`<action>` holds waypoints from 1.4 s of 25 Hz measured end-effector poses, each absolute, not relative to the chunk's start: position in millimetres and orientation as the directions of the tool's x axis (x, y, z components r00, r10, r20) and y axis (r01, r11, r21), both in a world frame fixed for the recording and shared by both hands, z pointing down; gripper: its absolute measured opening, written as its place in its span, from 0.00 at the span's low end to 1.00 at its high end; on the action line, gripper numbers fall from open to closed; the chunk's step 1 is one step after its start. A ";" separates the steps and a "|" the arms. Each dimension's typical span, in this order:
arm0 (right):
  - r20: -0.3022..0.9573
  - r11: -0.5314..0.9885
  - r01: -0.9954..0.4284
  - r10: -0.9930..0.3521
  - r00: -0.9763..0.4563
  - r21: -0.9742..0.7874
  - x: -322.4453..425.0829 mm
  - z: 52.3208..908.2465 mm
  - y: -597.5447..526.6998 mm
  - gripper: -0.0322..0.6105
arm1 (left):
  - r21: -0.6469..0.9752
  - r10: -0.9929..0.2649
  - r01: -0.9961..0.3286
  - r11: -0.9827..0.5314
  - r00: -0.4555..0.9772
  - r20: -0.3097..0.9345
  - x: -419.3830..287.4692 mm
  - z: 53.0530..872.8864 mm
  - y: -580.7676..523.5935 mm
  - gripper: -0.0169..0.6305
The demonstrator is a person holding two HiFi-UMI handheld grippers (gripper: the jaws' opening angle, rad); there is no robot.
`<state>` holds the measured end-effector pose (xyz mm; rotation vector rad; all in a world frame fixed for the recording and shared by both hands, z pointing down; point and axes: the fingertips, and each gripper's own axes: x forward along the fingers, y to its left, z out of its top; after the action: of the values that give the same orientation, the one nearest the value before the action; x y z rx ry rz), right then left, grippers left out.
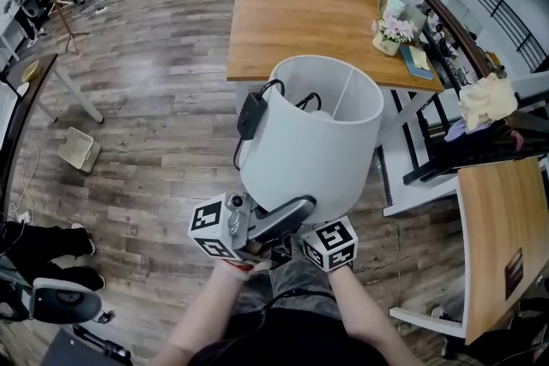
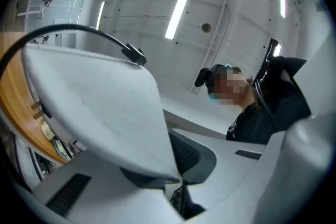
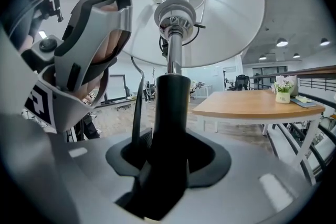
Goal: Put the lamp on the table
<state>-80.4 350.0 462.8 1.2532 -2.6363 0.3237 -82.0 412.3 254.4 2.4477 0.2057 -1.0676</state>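
Note:
The lamp, with a white drum shade (image 1: 313, 133), hangs over the wood floor in front of me, short of the wooden table (image 1: 309, 21). Its black cable and adapter (image 1: 251, 116) dangle over the shade's left rim. My left gripper (image 1: 300, 208) reaches up from below and is shut on the shade's lower rim (image 2: 100, 102), which sits pinched between its jaws (image 2: 176, 181). My right gripper (image 3: 163, 165) is shut on the lamp's black stem (image 3: 170, 113) beneath the shade (image 3: 210, 13); in the head view only its marker cube (image 1: 330, 244) shows.
A flower pot (image 1: 393, 34) and a book (image 1: 420, 60) sit at the table's right edge. A white desk frame (image 1: 412, 176) and another wooden top (image 1: 502, 227) stand to the right. A small bin (image 1: 77, 148) lies on the floor at left, a chair (image 1: 51, 300) behind.

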 end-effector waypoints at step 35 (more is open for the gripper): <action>0.224 0.673 -0.729 -0.697 -0.682 -0.125 -2.1 453.4 105.2 0.36 | 0.360 -0.077 0.252 -0.898 0.717 -0.693 9.6 247.1 171.2 0.03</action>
<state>-2.1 105.2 453.4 1.1706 -2.7272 0.3064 9.6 171.2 247.1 2.4888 0.1340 -1.0316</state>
